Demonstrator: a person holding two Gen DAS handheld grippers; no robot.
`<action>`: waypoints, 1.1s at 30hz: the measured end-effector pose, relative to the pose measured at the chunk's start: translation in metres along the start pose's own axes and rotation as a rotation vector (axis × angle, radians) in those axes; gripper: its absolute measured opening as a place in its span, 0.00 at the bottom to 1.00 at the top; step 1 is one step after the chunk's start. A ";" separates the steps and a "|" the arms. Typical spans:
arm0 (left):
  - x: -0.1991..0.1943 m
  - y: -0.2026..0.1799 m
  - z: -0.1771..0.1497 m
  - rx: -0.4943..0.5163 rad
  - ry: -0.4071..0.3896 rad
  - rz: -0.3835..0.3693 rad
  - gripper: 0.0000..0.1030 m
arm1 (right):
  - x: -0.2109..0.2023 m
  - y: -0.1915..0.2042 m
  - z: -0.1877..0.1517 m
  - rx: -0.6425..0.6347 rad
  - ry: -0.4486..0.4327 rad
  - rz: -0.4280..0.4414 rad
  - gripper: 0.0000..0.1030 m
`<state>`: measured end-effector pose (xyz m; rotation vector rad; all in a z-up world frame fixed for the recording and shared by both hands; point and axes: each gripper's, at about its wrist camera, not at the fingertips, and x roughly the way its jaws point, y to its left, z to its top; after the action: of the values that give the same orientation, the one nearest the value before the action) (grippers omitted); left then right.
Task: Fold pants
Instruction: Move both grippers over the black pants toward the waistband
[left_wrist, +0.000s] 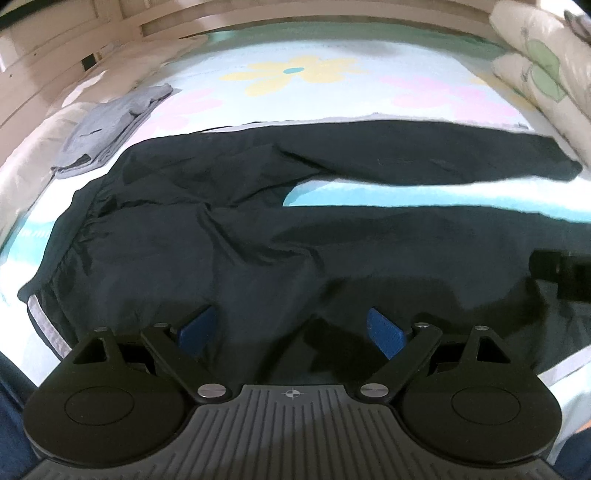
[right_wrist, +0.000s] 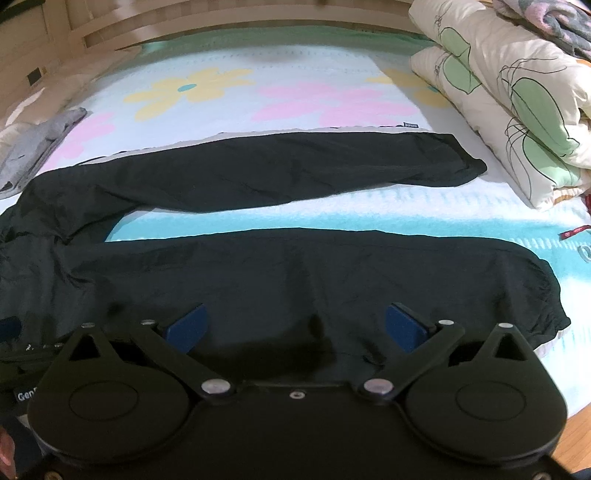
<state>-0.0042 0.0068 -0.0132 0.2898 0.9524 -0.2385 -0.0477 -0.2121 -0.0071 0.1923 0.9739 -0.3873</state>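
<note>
Dark pants lie spread flat on the flowered bed sheet, waistband at the left, both legs running to the right with a strip of sheet between them. In the right wrist view the near leg and the far leg end in cuffs at the right. My left gripper hovers open over the seat of the pants, blue pads wide apart, nothing between them. My right gripper stands open over the near leg, its pads wide apart too. The right gripper's black body shows at the right edge of the left wrist view.
Folded grey clothes lie at the bed's far left. A folded quilt with green leaf print is stacked at the far right. A wooden headboard runs behind the bed. The sheet beyond the pants is bare.
</note>
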 end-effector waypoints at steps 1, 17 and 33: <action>0.001 -0.001 0.000 0.012 0.003 0.006 0.86 | 0.000 0.001 0.000 -0.001 0.000 0.001 0.99; -0.003 -0.021 0.002 0.050 0.014 0.023 0.86 | -0.007 0.014 0.005 -0.037 -0.014 0.053 0.99; -0.017 -0.025 0.009 0.057 -0.047 -0.027 0.84 | -0.012 0.011 0.009 -0.008 -0.034 0.066 0.99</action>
<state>-0.0151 -0.0184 0.0025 0.3223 0.9050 -0.2966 -0.0426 -0.2021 0.0079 0.2096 0.9331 -0.3251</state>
